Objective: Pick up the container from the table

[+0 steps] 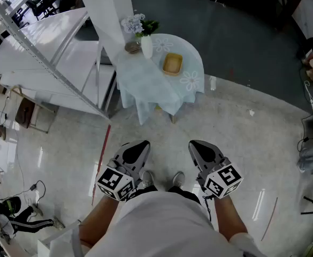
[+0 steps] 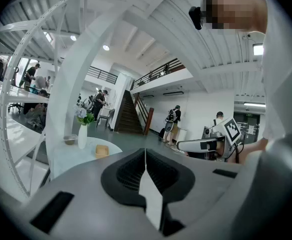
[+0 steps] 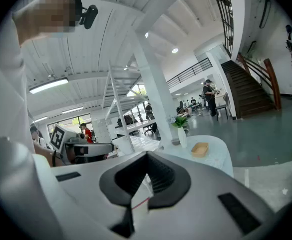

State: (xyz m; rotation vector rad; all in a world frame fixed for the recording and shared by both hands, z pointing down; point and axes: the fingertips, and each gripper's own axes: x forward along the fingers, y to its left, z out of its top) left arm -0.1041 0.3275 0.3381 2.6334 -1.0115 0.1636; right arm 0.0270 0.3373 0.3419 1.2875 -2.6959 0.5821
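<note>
A small tan container point(image 1: 172, 63) sits on a round table point(image 1: 191, 82) with a pale cloth, well ahead of me. It shows small and far in the left gripper view as the container point(image 2: 101, 151), and in the right gripper view as the container point(image 3: 199, 149). My left gripper point(image 1: 141, 146) and right gripper point(image 1: 195, 144) are held side by side near my body, over the floor and far short of the table. Both are shut with nothing between the jaws.
A white vase with flowers point(image 1: 145, 43) and a small dark bowl point(image 1: 132, 47) stand on the table's far left. A white pillar point(image 1: 109, 9) and a slanted metal frame point(image 1: 49, 63) rise to the left. Several people stand far off near a staircase point(image 2: 128, 116).
</note>
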